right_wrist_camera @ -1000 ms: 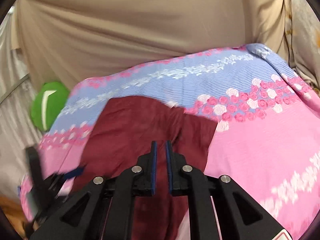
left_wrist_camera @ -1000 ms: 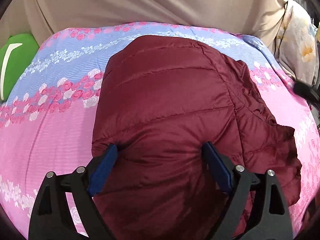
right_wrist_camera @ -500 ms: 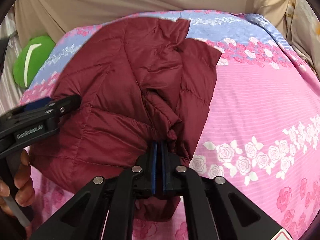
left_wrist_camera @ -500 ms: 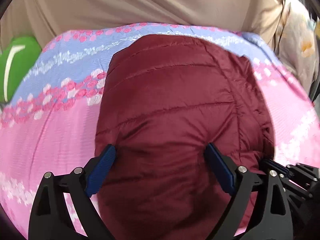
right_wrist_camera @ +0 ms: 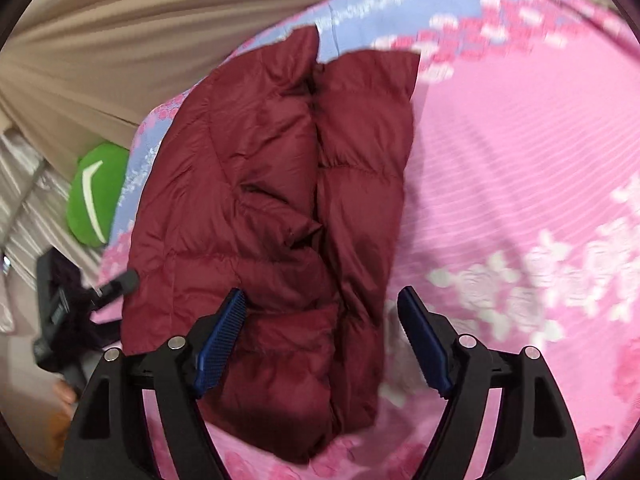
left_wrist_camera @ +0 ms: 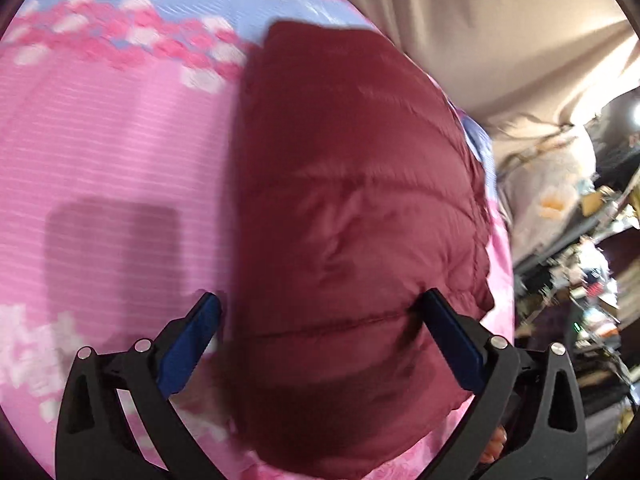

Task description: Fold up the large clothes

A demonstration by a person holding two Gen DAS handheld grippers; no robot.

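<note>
Maroon jacket (right_wrist_camera: 280, 200) lies released between the just-opened right hand-held gripper (right_wrist_camera: 320, 312).

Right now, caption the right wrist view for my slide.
Right gripper, jaws just opened, over the folded maroon puffer jacket on the pink floral bedspread.

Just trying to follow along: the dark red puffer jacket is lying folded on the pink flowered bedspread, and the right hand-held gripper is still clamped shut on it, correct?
Not quite. The dark red puffer jacket does lie folded on the pink flowered bedspread, but the right hand-held gripper is not clamped on it. The right wrist view shows its jaws have just been opening and stand wide apart, the jacket between them unpinched.
</note>
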